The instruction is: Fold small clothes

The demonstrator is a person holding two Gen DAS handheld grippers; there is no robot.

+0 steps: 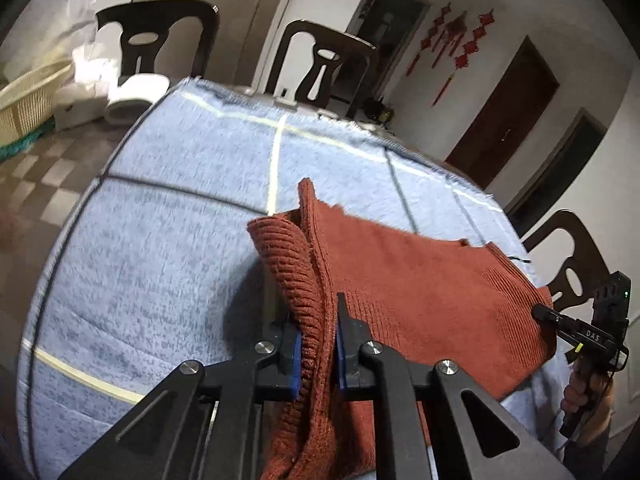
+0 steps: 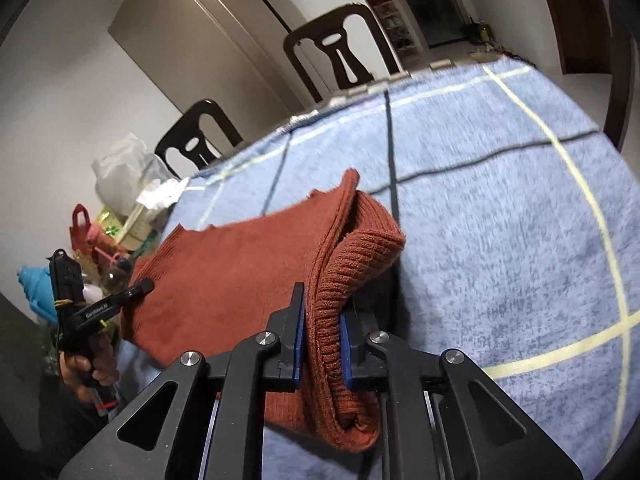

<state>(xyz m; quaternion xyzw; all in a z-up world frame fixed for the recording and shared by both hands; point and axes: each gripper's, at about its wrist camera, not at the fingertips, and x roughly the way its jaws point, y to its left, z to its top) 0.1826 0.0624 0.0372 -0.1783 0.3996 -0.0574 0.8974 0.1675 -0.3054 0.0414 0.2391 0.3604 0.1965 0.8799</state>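
Note:
A rust-red knitted garment [image 1: 420,280] is stretched between my two grippers above the table; it also shows in the right wrist view [image 2: 240,264]. My left gripper [image 1: 318,340] is shut on its ribbed edge, bunched between the blue pads. My right gripper [image 2: 322,336] is shut on the opposite ribbed edge. Each gripper shows in the other's view, the right one [image 1: 540,312] at the garment's far end and the left one [image 2: 148,284] likewise, each gripping the cloth.
The table is covered with a blue cloth with pale and dark lines [image 1: 160,220], also in the right wrist view [image 2: 500,220]. Dark chairs [image 1: 160,36] [image 2: 340,48] stand around it. A basket [image 1: 28,100] and bags [image 2: 120,200] lie beyond the edges.

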